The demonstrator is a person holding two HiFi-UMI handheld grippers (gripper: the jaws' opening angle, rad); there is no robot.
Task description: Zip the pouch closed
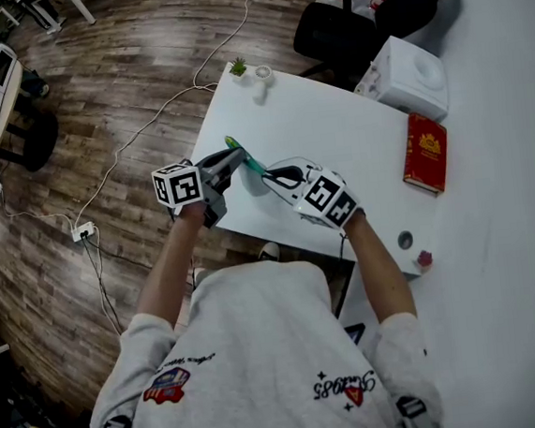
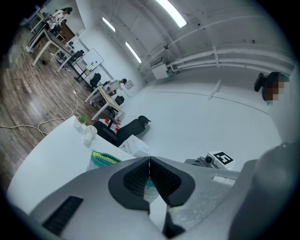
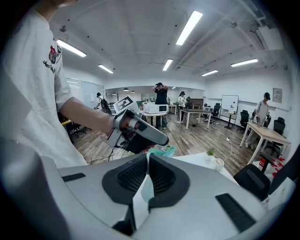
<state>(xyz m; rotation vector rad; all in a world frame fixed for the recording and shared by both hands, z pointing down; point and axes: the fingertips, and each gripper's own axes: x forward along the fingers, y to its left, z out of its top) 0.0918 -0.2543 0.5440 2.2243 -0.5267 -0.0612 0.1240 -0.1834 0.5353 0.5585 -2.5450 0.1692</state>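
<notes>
A translucent pouch (image 1: 253,174) with a green zipper edge (image 1: 240,152) hangs in the air over the near left edge of the white table (image 1: 334,127), held between both grippers. My left gripper (image 1: 229,161) is shut on the pouch's edge by the zipper; green teeth (image 2: 105,158) show left of its pads (image 2: 138,177). The right gripper (image 1: 270,174) is shut on the pouch's other end, with pale material (image 3: 144,199) pinched between its pads (image 3: 161,176). In the right gripper view the left gripper (image 3: 163,139) meets the teal pouch (image 3: 163,151) just ahead.
On the table lie a red book (image 1: 424,151), a white box-shaped appliance (image 1: 410,77), a small plant (image 1: 237,67) and a white cup-like item (image 1: 262,77). A black chair (image 1: 334,28) stands behind the table. Cables and a power strip (image 1: 83,232) lie on the wood floor.
</notes>
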